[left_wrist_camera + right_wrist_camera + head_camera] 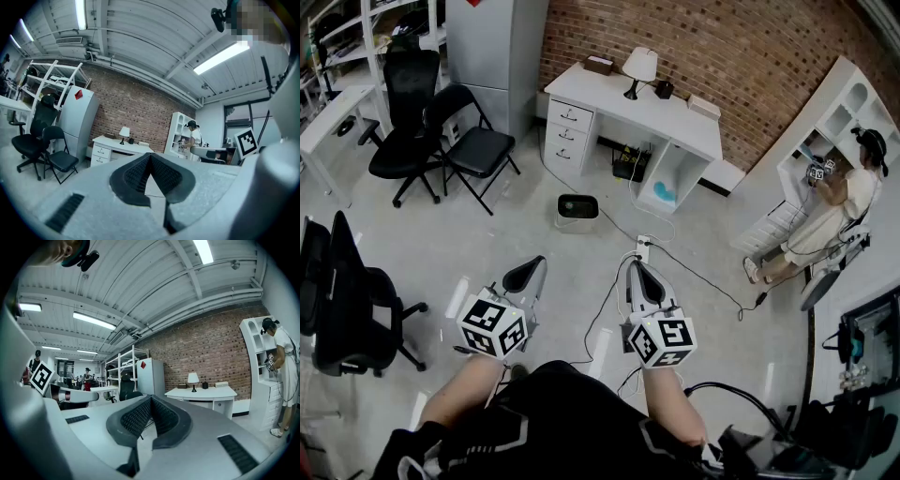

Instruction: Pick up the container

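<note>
Grey floor [487,244] is lying open between black office chairs [408,122] at left and a white desk [591,92] along the red brick wall [722,56]. A small square pale container with a dark inside [577,225] is sitting on this floor ahead of both tools, well apart from them, near a white power strip [643,247]. Left hand-held gripper [528,272] and right hand-held gripper [642,274] are pointing level, each clenched on nothing. A red diamond sticker [78,94] is showing on the tall grey cabinet [75,122].
</note>
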